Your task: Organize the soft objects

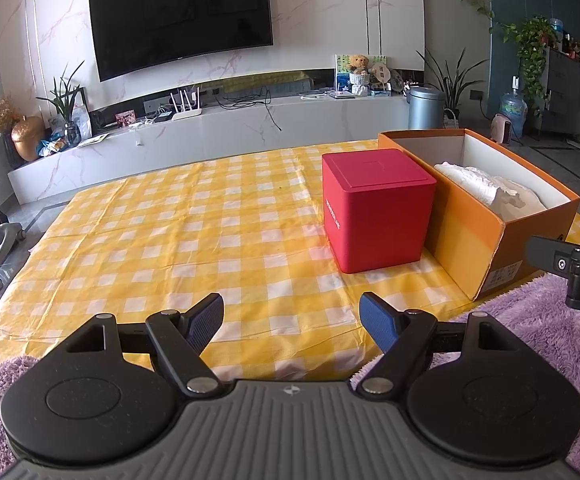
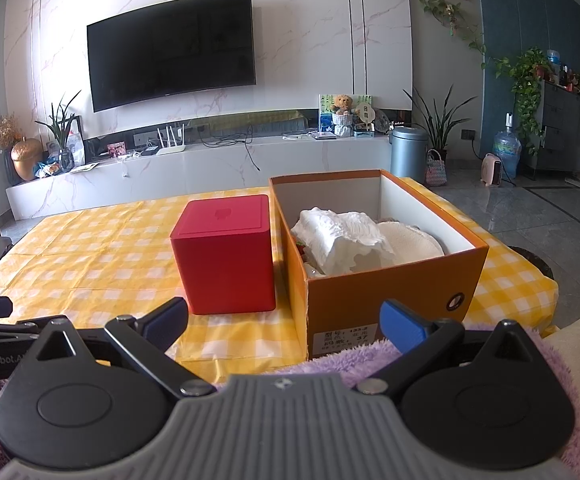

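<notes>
Marble wall with dark TV (image 2: pixel 172 46) above long white console (image 2: pixel 210 168) — grey tiled floor (image 2: pixel 529 216), plants (image 2: pixel 529 80) right, daylight.

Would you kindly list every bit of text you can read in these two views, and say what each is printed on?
"GenRobot.A", cut off at the frame edge: on the left gripper's body, seen in the right wrist view.
White vertical lettering on the red box: too blurred to read.
Label on the orange shoebox end: mostly blurred; "37" is perhaps legible.
Right gripper: no readable text.
</notes>
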Action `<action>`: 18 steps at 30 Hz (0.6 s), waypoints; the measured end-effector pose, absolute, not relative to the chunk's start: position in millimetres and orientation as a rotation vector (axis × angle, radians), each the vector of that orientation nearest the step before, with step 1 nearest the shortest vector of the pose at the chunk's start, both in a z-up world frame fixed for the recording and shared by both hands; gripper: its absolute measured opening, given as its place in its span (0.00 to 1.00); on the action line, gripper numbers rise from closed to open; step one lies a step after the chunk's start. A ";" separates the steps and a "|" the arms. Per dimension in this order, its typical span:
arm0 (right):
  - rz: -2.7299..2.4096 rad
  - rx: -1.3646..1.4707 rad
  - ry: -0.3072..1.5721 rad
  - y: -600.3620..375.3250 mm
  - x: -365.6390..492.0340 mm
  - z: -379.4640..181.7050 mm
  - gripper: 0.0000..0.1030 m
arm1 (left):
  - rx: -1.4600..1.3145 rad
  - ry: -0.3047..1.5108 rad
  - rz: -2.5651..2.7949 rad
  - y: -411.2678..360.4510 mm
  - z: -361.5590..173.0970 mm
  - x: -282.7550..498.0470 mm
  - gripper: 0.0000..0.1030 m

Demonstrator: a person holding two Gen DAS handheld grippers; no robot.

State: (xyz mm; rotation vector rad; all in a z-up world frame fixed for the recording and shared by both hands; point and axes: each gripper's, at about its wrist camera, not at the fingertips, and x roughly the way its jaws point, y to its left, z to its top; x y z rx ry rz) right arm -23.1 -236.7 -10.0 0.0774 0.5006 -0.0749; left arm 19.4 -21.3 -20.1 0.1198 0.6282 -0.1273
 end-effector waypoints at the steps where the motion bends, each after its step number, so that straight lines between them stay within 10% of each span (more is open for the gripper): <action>1: -0.075 0.077 0.501 -236.6 -23.1 -9.7 0.97 | 0.120 0.628 -0.127 -21.1 -20.1 19.2 0.88; 18: -0.073 0.074 0.504 -237.9 -23.0 -11.9 0.97 | 0.123 0.628 -0.124 -14.0 -16.7 15.2 0.88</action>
